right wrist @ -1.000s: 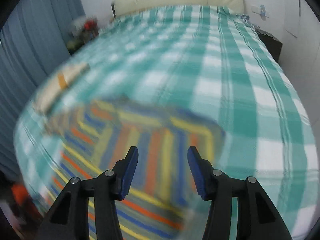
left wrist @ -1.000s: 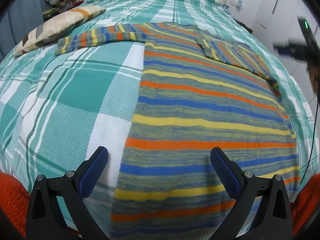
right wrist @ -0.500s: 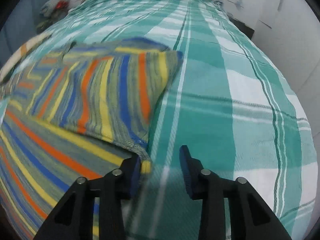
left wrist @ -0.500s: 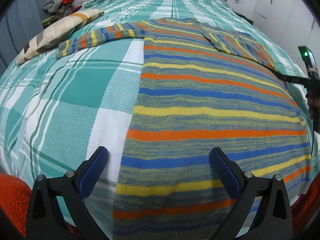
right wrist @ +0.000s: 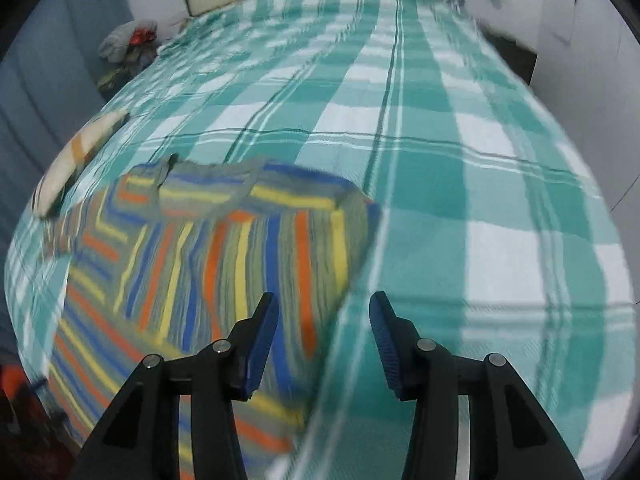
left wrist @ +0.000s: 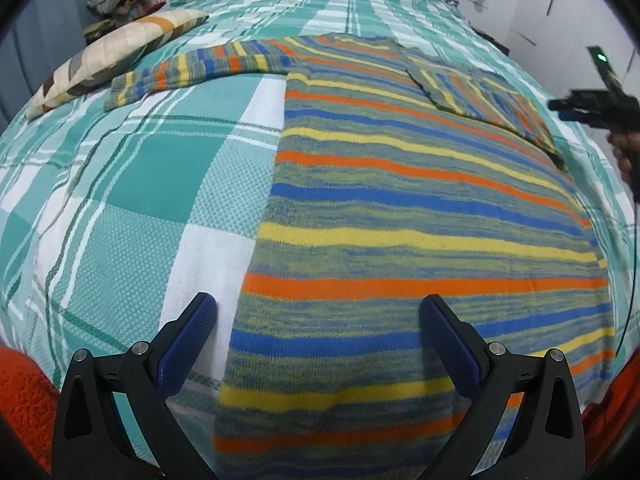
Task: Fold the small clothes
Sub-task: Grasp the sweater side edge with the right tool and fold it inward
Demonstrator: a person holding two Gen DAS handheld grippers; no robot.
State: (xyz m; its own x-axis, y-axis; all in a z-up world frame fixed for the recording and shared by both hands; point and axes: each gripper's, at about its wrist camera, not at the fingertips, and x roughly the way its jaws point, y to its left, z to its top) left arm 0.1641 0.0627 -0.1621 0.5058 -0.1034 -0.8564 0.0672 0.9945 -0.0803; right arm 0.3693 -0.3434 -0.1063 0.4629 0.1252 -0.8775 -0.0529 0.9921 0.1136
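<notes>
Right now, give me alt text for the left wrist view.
A striped sweater lies flat on a green plaid bedspread, one sleeve folded across it, the other spread toward a pillow. The left gripper hovers open above its hem.

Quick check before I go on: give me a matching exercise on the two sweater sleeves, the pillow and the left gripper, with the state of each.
Things:
1. Left sleeve
2. Right sleeve
3. Pillow
4. Left gripper

States:
a. folded in over the striped sweater
b. open, holding nothing
c. spread out on the plaid bedspread
d. beside the spread sleeve, near the bed's edge

Pairs: 1-c, 2-a, 3-d, 4-b
</notes>
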